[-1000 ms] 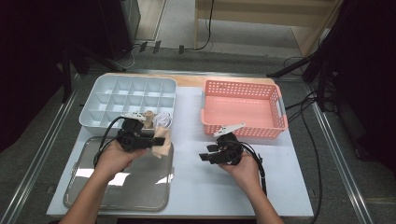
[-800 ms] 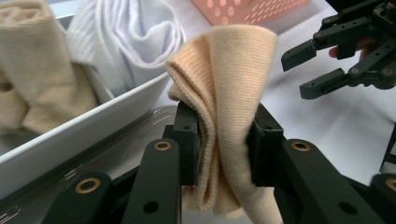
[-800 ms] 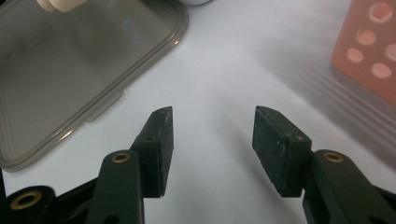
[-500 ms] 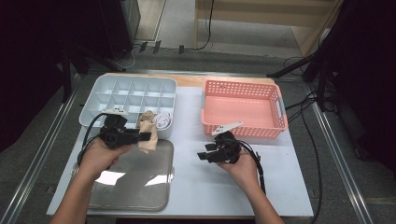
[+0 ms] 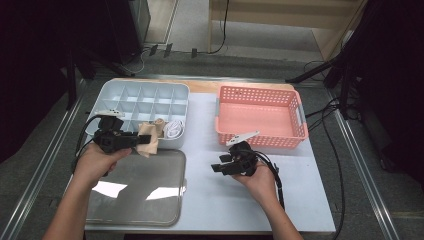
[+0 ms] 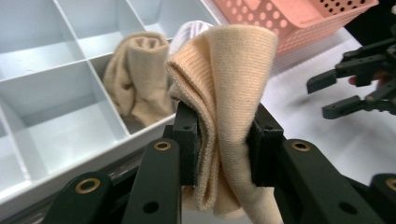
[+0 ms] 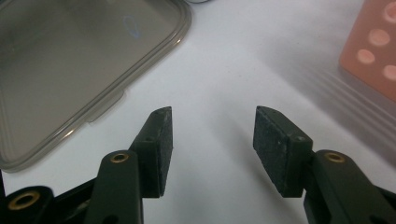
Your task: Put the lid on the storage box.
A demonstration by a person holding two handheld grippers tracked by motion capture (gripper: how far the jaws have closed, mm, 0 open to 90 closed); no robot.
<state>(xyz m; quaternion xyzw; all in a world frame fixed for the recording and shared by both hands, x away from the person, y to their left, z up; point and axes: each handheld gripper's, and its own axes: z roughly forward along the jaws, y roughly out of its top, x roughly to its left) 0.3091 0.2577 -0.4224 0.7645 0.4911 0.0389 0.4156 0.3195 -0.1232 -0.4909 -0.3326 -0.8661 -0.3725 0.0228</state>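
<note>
The left gripper [image 5: 131, 141] points right, its jaws clamped on a folded sock [image 6: 224, 93]. The left forearm rises from the bottom edge, bare. The right gripper [image 5: 219, 164] points left, jaws apart with nothing between them, held low in the right hand [image 5: 257, 179].

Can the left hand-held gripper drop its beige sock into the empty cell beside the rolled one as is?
Probably yes. The left hand-held gripper grips the beige sock right at the divided tray's front wall, beside the rolled sock. The neighbouring empty cell is open-topped, with nothing over it.
</note>
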